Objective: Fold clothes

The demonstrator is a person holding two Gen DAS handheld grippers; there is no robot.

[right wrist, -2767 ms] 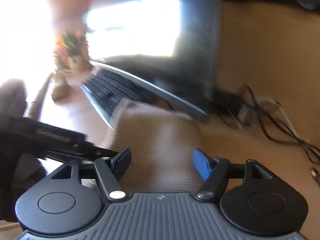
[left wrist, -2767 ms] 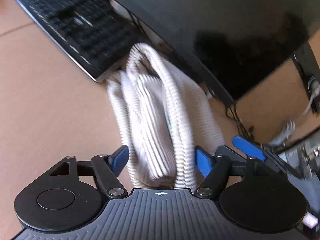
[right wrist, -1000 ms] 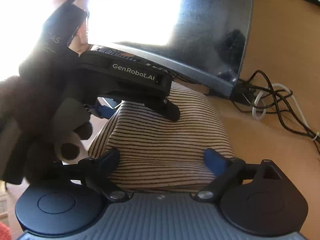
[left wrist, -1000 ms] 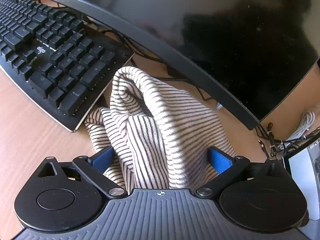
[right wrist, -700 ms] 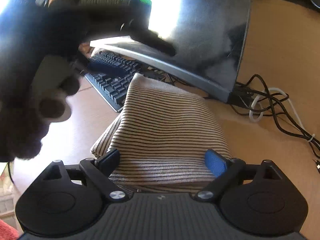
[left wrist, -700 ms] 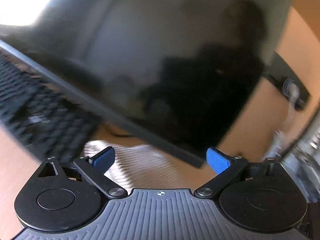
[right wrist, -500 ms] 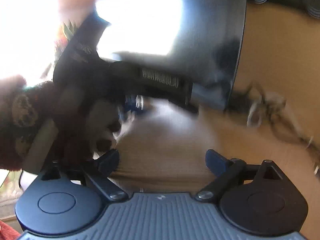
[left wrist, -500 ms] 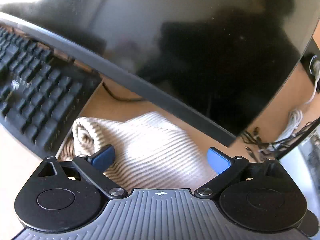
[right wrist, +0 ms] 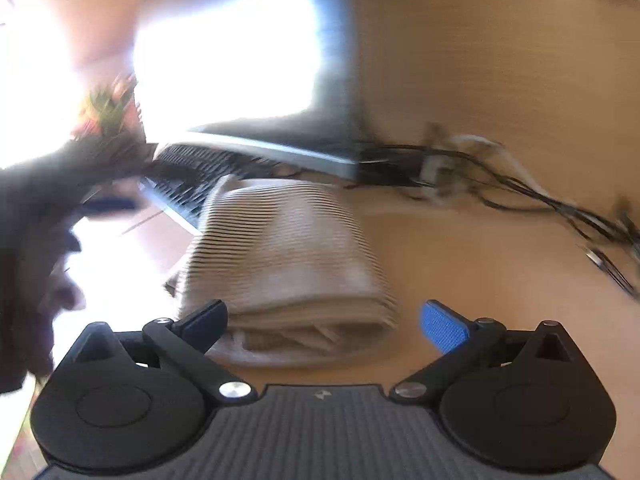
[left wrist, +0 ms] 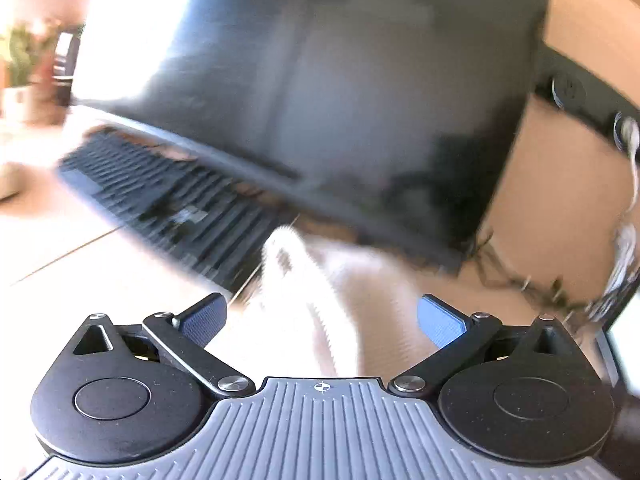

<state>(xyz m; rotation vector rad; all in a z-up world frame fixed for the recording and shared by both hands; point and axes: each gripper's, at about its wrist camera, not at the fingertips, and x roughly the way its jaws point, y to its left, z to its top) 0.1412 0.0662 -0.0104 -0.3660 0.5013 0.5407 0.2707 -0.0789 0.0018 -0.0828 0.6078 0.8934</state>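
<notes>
From the left wrist, the left hand-held gripper (left wrist: 320, 316) hangs released, the striped garment (left wrist: 304, 304) now blurred ahead of its fingers instead of bulging between them. From the right wrist, the right hand-held gripper (right wrist: 324, 320) is opening, nothing pressed; the garment (right wrist: 288, 248) lies folded on the counter (right wrist: 500, 280) ahead, against the keyboard (right wrist: 188, 176). The fold looks finished.

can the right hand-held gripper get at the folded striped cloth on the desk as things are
Probably yes. The folded cream, dark-striped knit cloth lies on the wooden desk just ahead of the right hand-held gripper, whose jaws are opening with nothing between them. The way looks free.
</notes>
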